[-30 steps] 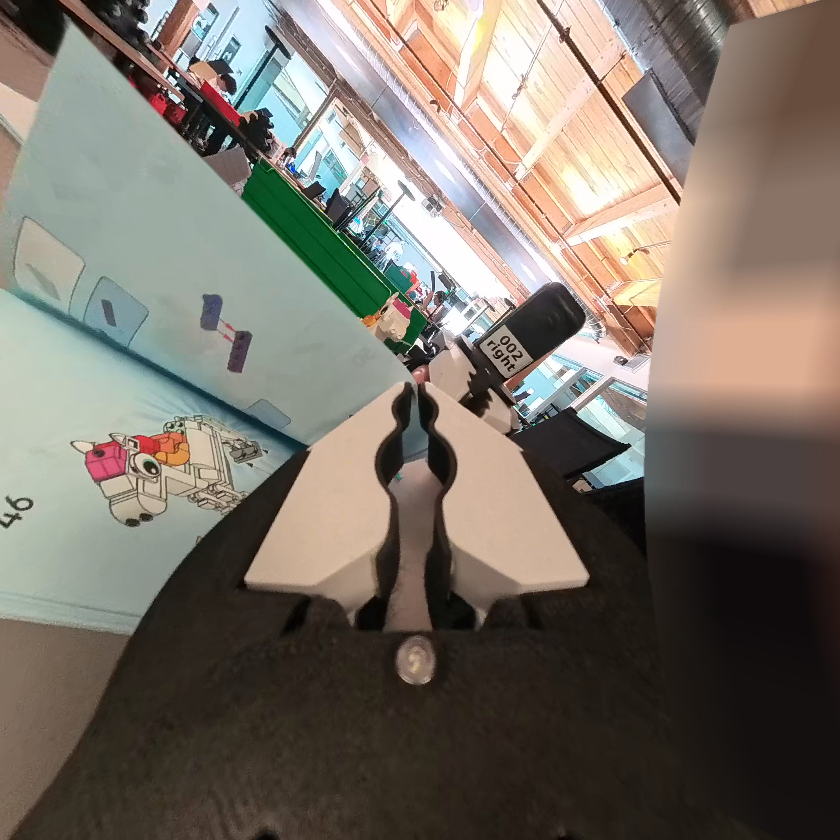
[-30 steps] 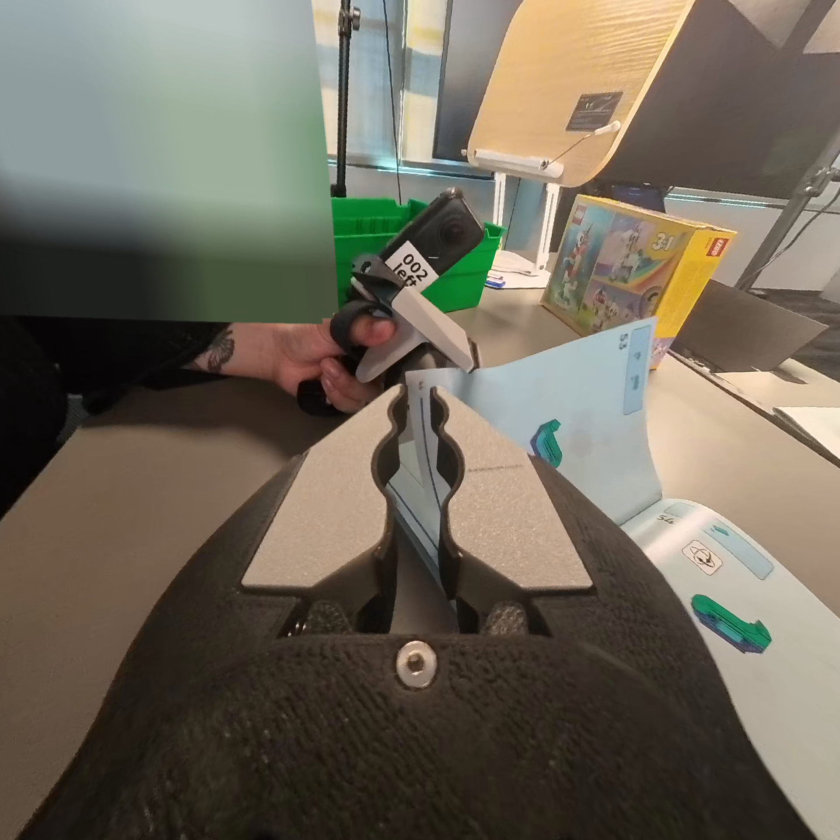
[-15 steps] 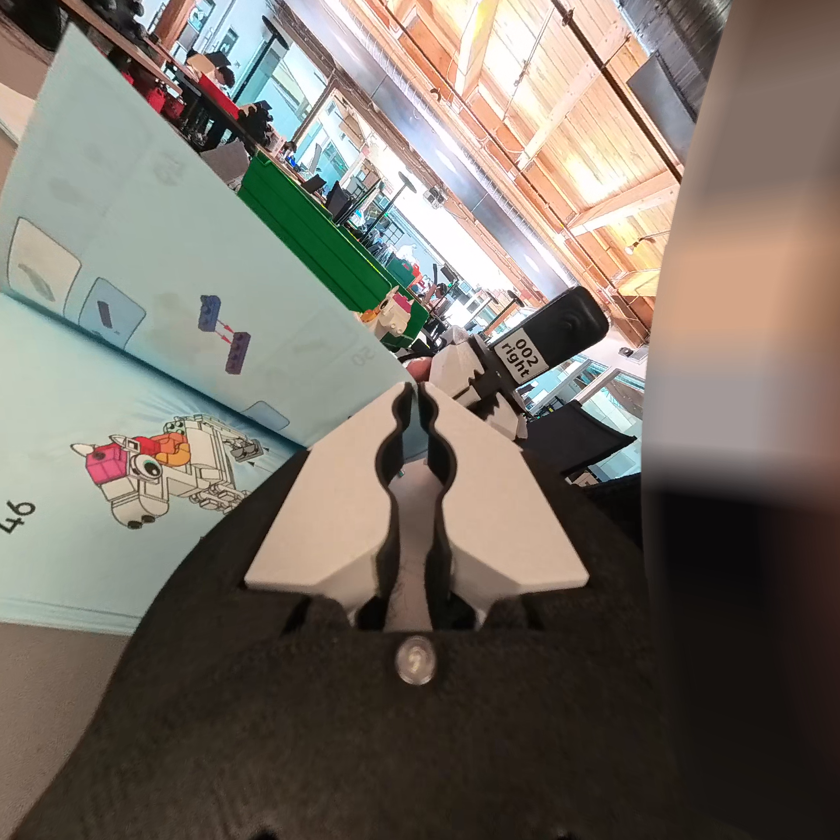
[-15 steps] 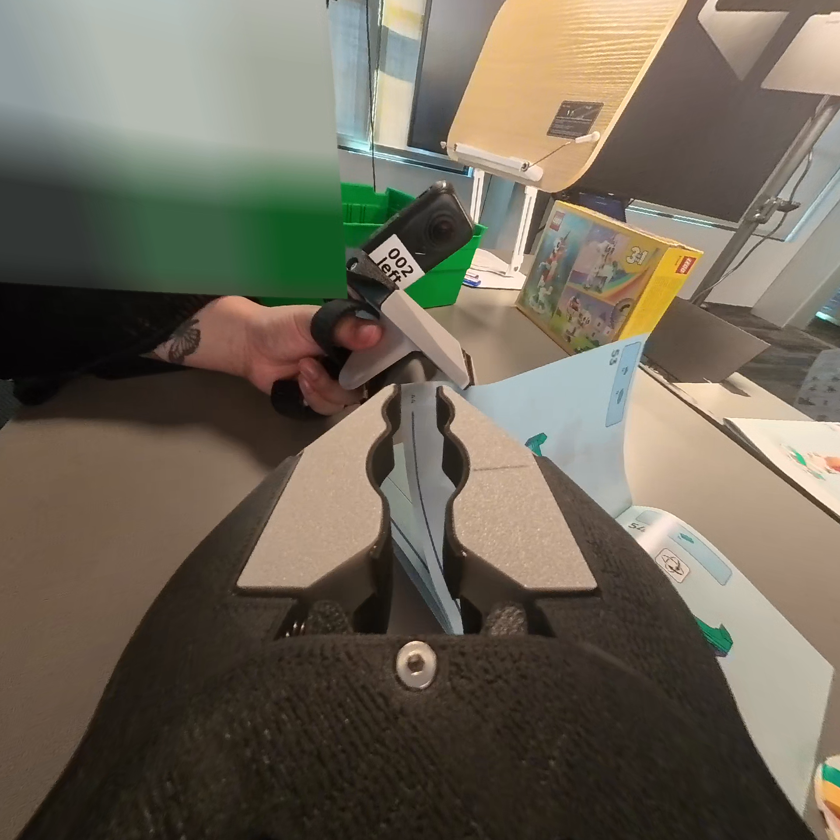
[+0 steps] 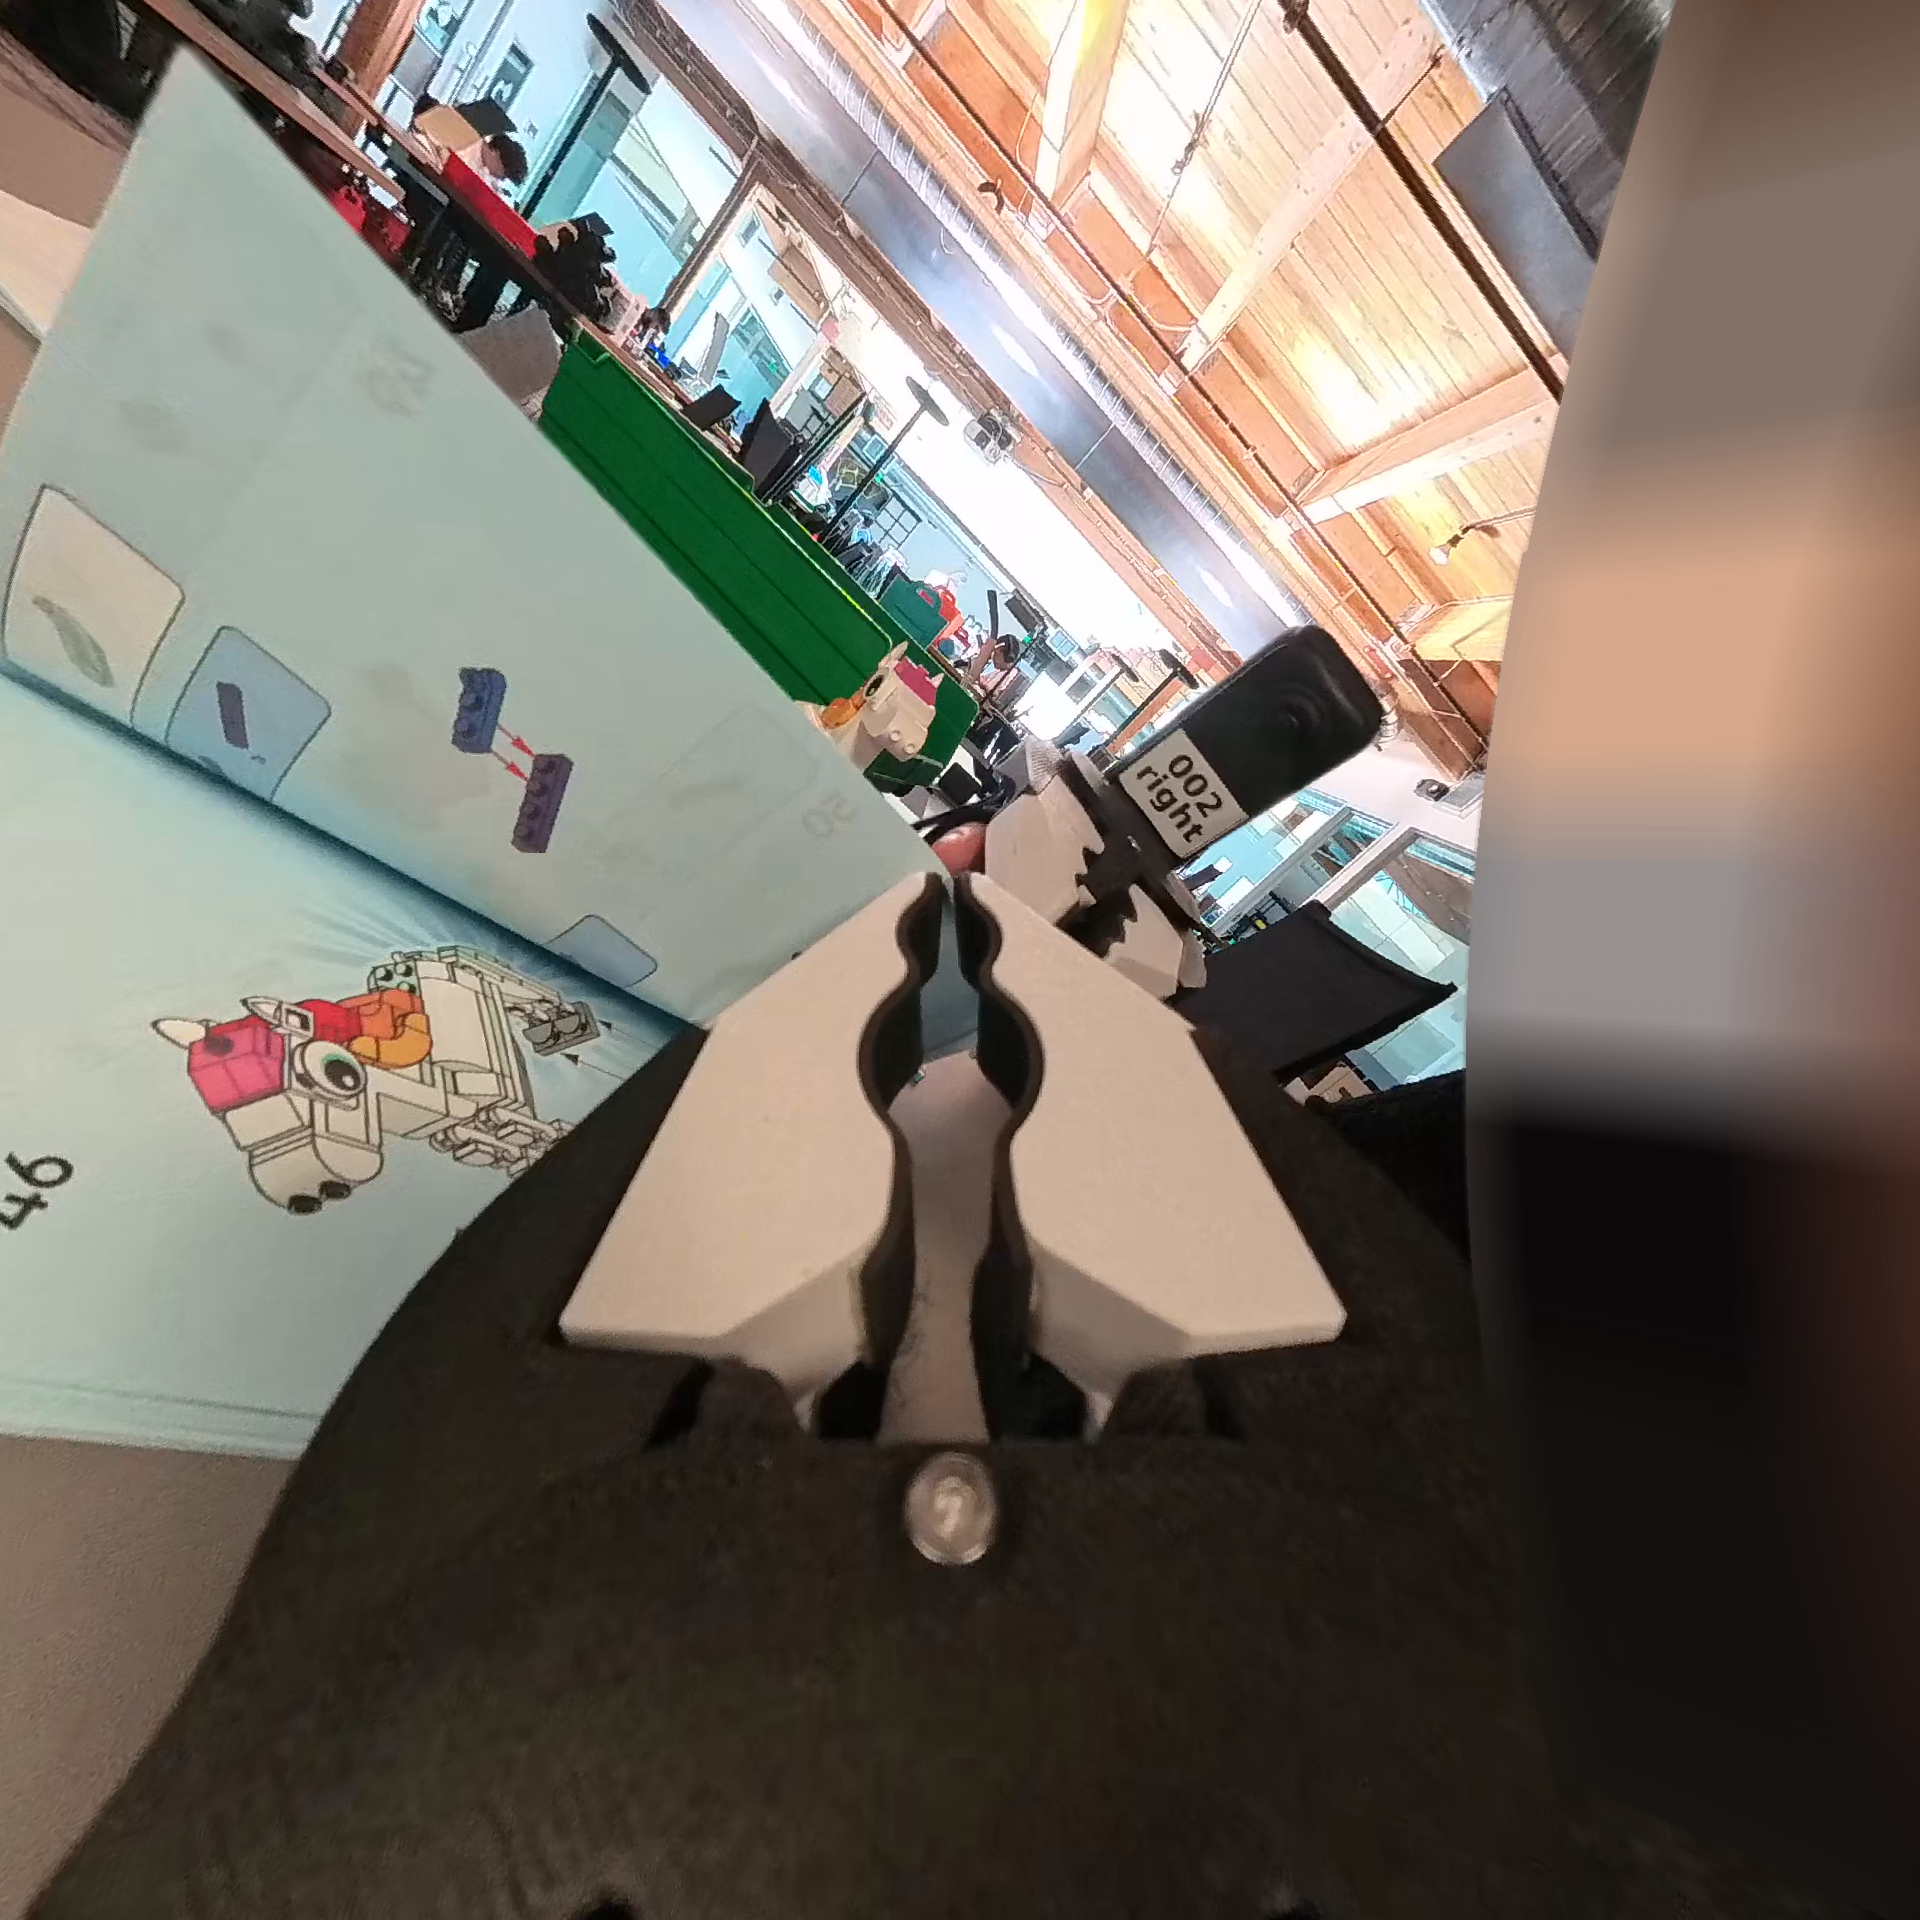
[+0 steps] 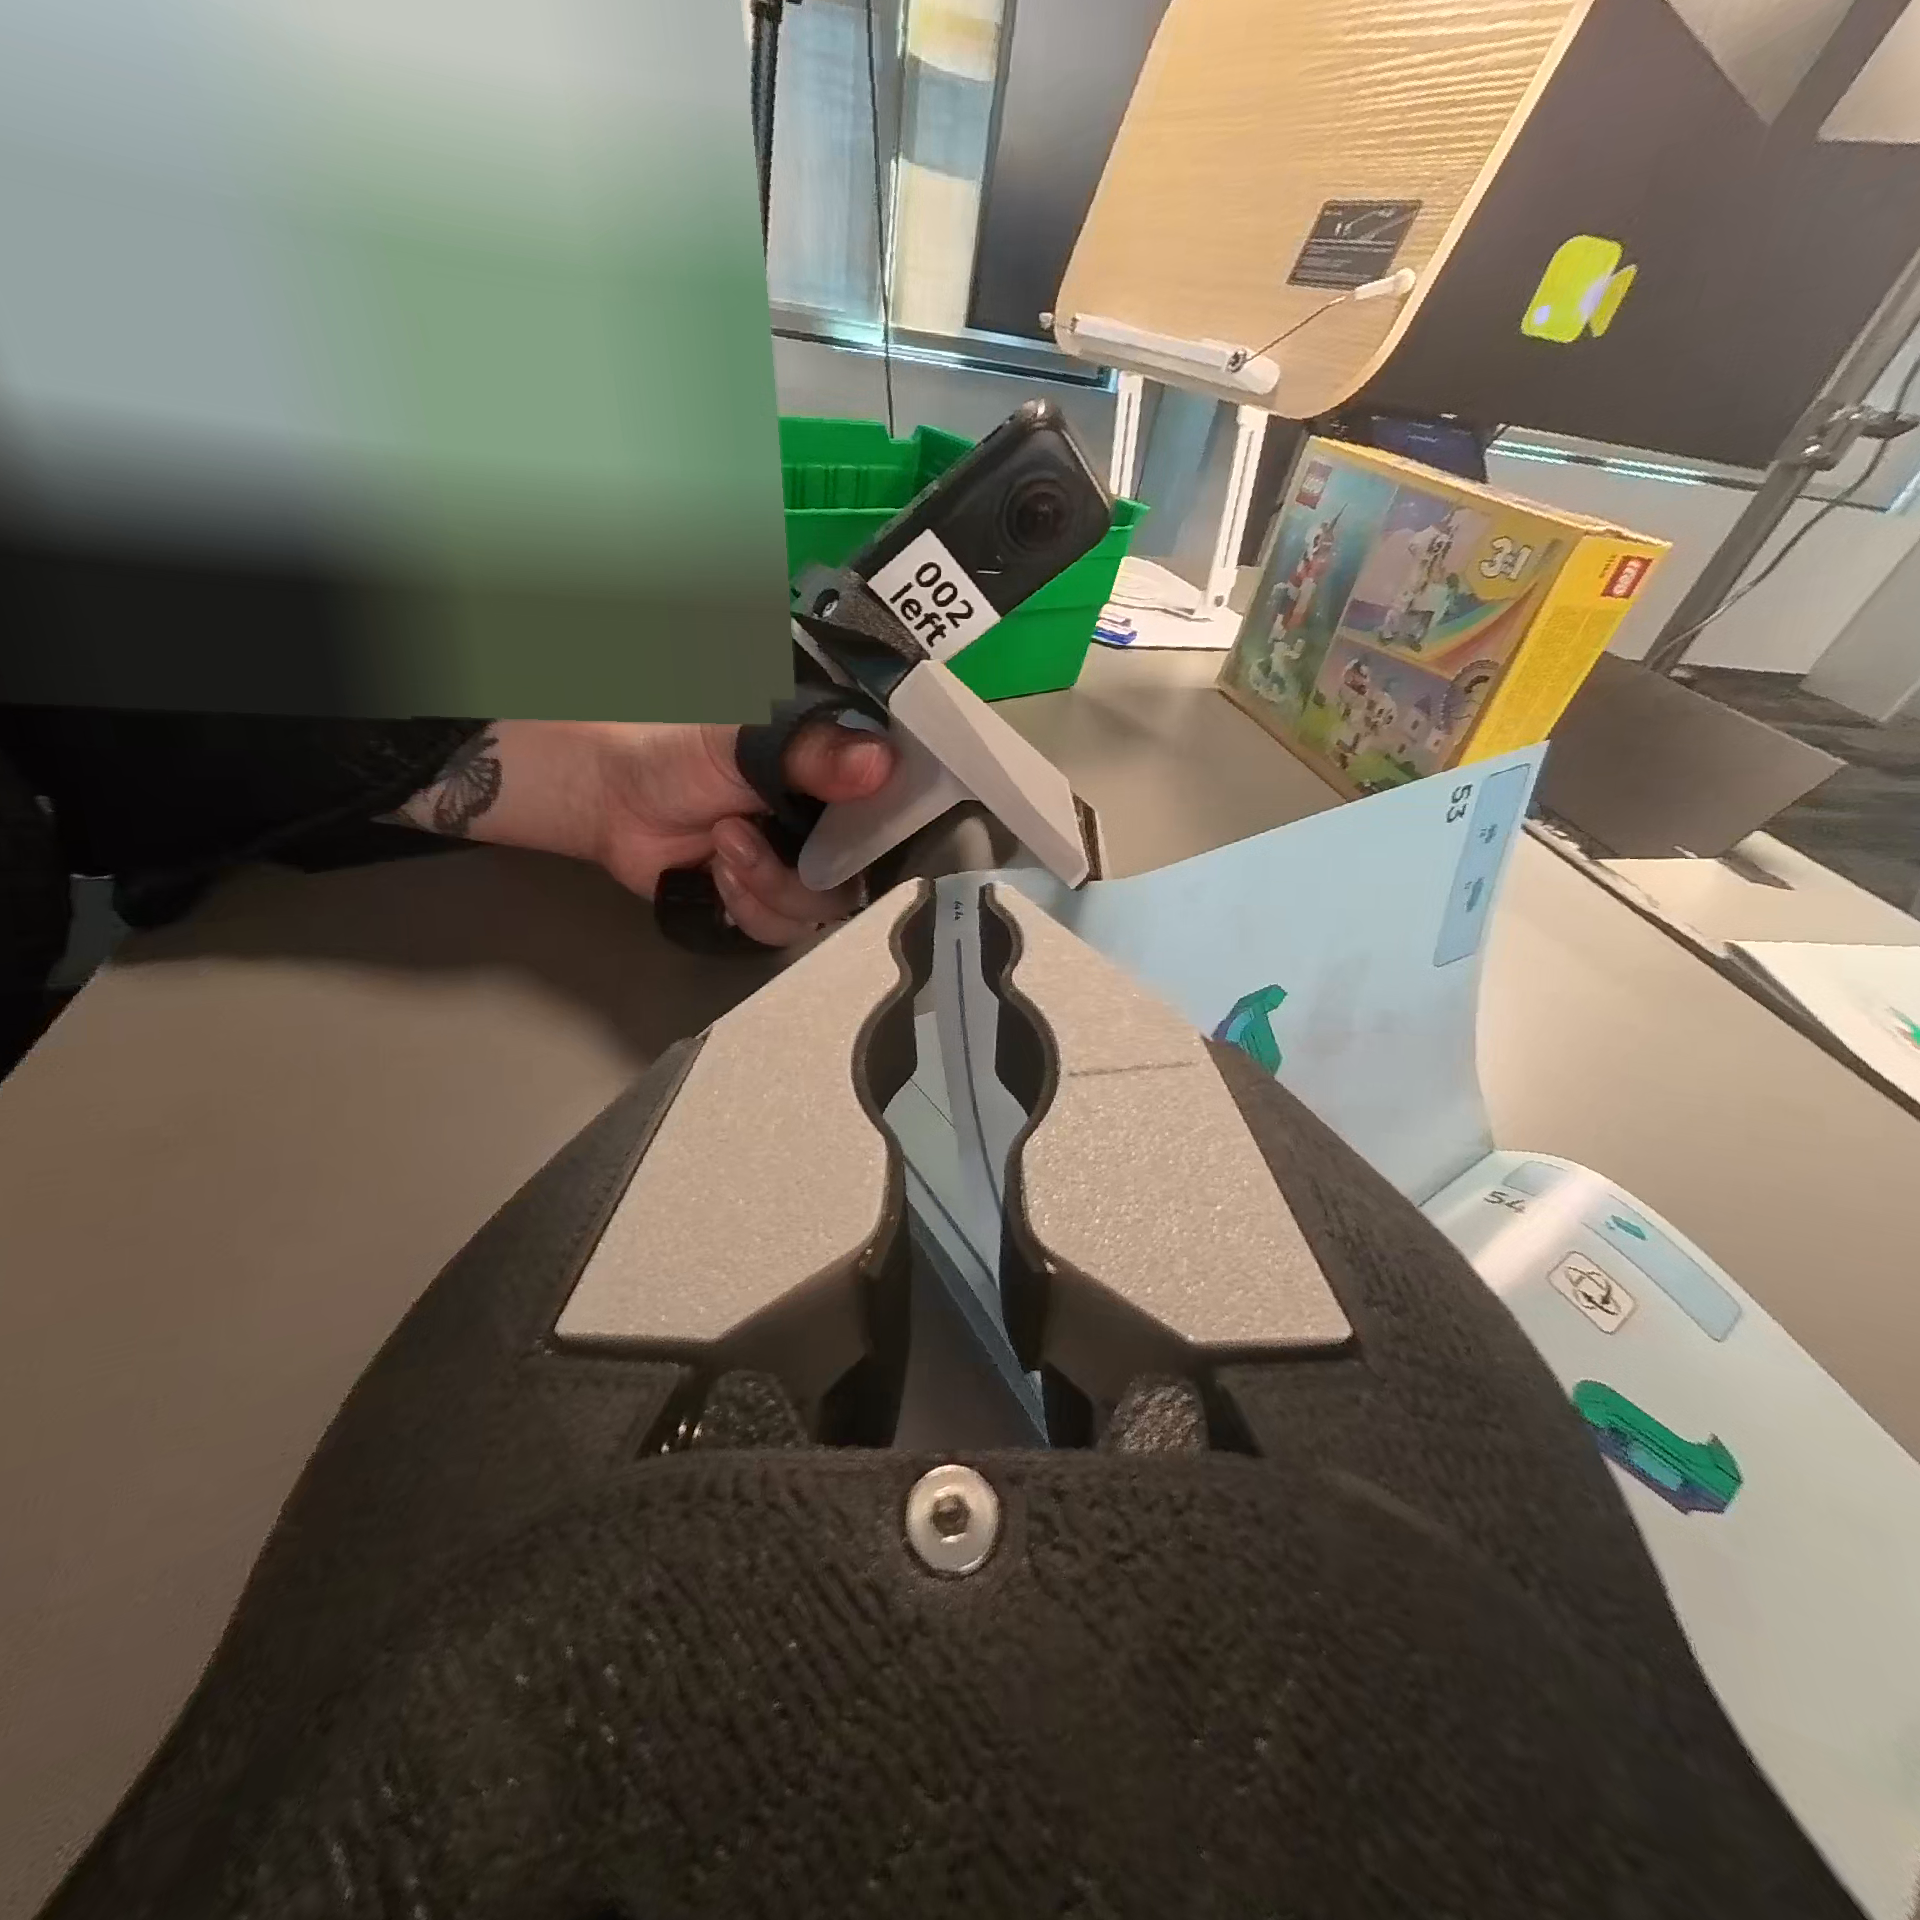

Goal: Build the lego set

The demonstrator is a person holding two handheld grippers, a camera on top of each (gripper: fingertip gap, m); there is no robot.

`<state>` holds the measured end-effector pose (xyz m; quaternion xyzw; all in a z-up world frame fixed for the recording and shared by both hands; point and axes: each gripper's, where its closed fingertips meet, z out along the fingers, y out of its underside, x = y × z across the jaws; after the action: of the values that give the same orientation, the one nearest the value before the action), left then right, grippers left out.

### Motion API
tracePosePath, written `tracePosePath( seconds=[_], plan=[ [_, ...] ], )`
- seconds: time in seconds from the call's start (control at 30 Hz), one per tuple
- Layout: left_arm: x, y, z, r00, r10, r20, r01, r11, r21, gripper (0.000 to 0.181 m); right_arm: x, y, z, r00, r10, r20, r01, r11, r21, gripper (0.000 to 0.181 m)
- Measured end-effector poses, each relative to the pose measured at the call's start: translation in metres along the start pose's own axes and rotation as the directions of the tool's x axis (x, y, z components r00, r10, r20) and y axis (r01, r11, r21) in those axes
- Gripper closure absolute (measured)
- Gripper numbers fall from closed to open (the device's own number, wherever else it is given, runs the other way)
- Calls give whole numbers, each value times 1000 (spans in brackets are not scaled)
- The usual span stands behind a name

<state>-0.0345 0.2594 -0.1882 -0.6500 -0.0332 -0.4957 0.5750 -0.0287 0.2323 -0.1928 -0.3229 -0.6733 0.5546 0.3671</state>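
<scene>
We see the light blue instruction booklet [image 6: 1340, 966] lying open on the grey table [image 6: 312, 1143], with some pages lifted up; since a second ago the lifted pages stand a bit straighter and the right gripper's view has tipped up, so more of the room shows; the left view looks almost the same, with the other gripper a little higher. The lifted pages rise from the flat pages near the fold; their long side runs from the grippers away toward the yellow lego box [image 6: 1444, 634].

The right gripper [image 6: 961, 888] is closed on the edge of a lifted page; the paper runs up the narrow gap between its grey fingers [image 6: 727, 1174]. The left gripper [image 5: 948, 883] is also nearly closed at the tips, pinching the corner of the same pages from the other side; in the right view its tip touches the top corner of the page, just past the right gripper's tips.

A hand [image 6: 686, 810] holds the left gripper; a green bin [image 6: 1029, 623] and a wooden stand [image 6: 1278, 177] sit behind it; a small white lego unicorn [image 5: 899, 707] stands by the bin.
</scene>
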Motion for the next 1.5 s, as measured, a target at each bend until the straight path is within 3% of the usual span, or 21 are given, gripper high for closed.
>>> tracePosePath(
  seconds=[1.5],
  plan=[
    [4,6,3,1000,10,-24,-10,999,-37,181,-3,3,-3,997,58,48,-58,998,-7,171]
  ],
)
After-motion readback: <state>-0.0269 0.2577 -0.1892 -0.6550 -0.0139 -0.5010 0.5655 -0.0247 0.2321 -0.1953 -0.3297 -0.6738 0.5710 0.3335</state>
